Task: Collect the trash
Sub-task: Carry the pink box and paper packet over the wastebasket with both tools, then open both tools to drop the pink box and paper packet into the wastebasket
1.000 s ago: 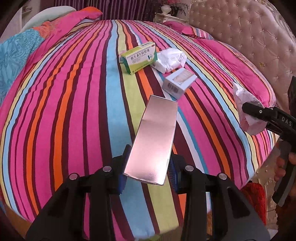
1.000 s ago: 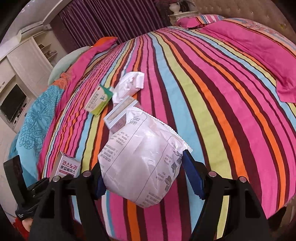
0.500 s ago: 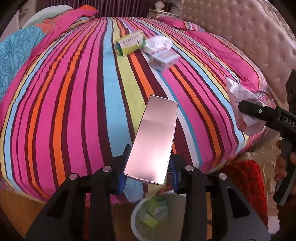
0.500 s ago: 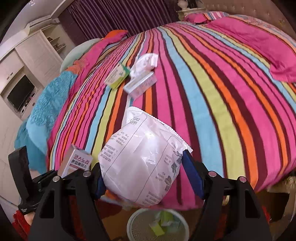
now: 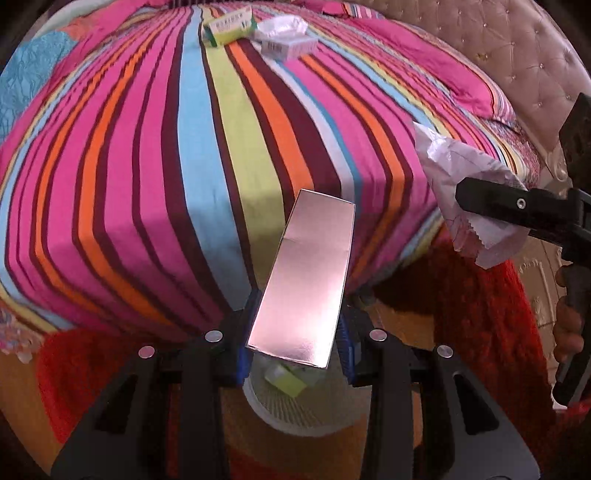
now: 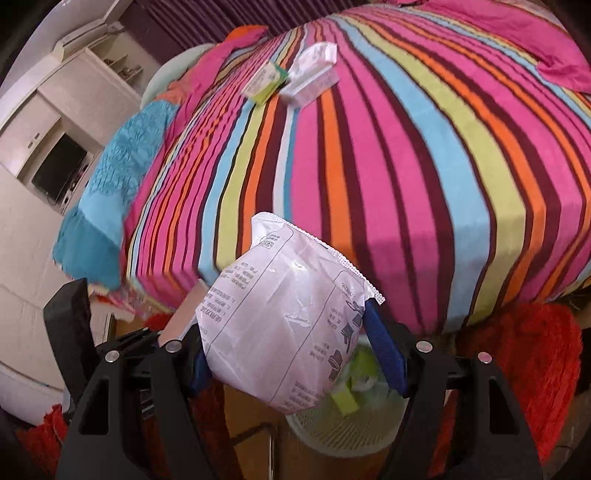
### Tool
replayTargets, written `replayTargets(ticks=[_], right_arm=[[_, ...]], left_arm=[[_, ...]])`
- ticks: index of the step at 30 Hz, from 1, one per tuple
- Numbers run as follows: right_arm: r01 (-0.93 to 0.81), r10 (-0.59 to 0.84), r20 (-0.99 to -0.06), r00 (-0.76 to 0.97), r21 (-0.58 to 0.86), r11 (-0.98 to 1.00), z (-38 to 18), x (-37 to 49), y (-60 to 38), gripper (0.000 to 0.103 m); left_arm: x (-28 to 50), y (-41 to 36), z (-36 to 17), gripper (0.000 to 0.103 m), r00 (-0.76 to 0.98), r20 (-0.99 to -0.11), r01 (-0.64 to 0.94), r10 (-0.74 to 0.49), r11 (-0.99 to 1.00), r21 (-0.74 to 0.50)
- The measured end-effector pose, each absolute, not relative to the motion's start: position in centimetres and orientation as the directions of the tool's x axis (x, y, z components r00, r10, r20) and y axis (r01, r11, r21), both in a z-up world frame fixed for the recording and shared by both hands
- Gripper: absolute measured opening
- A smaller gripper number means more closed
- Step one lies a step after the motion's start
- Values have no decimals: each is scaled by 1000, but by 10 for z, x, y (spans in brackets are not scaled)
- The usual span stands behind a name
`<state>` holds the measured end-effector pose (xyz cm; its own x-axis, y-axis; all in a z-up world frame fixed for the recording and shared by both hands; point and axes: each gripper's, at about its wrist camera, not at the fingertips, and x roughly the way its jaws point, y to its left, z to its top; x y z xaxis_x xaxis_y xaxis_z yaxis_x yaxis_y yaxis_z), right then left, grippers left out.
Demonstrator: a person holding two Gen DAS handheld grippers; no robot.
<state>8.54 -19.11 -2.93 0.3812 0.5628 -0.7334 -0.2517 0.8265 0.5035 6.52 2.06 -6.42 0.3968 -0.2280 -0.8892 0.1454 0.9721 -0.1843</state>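
My left gripper (image 5: pixel 295 332) is shut on a long shiny pink box (image 5: pixel 306 277), held above a white mesh waste basket (image 5: pixel 295 410) on the floor beside the bed. My right gripper (image 6: pixel 291 339) is shut on a puffy white plastic bag (image 6: pixel 284 317) with printed text, also over the basket (image 6: pixel 343 424), which holds green and yellow scraps. In the left wrist view the right gripper (image 5: pixel 491 203) shows at the right edge with the bag (image 5: pixel 476 177). On the bed's far side lie a green-and-white box (image 5: pixel 231 26), a crumpled white wrapper (image 5: pixel 282 26) and a white carton (image 5: pixel 290 46).
The striped bedspread (image 5: pixel 166 166) drapes over the bed edge just behind the basket. A red shaggy rug (image 6: pixel 524 350) covers the floor around it. A tufted headboard (image 5: pixel 509 51) stands at the right, and a white cabinet with a screen (image 6: pixel 55 166) at the left.
Both grippers have drawn back from over the bed to past its edge and tipped downward, each keeping its load. The waste basket has come into view beneath them.
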Motion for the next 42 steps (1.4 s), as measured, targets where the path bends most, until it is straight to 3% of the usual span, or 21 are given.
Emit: replayTargets(ticks=[10, 23, 42], right_arm=[[-137, 541, -819, 190, 524, 841, -84, 68, -190, 68], [-44, 504, -862, -42, 506, 861, -148, 66, -175, 68], [-7, 456, -872, -179, 465, 885, -183, 74, -163, 68]], left_arm=[[51, 12, -94, 37, 285, -927, 141, -243, 967, -210], [54, 0, -153, 37, 46, -975, 126, -215, 970, -208], [56, -9, -196, 37, -133, -975, 120, -176, 974, -192]])
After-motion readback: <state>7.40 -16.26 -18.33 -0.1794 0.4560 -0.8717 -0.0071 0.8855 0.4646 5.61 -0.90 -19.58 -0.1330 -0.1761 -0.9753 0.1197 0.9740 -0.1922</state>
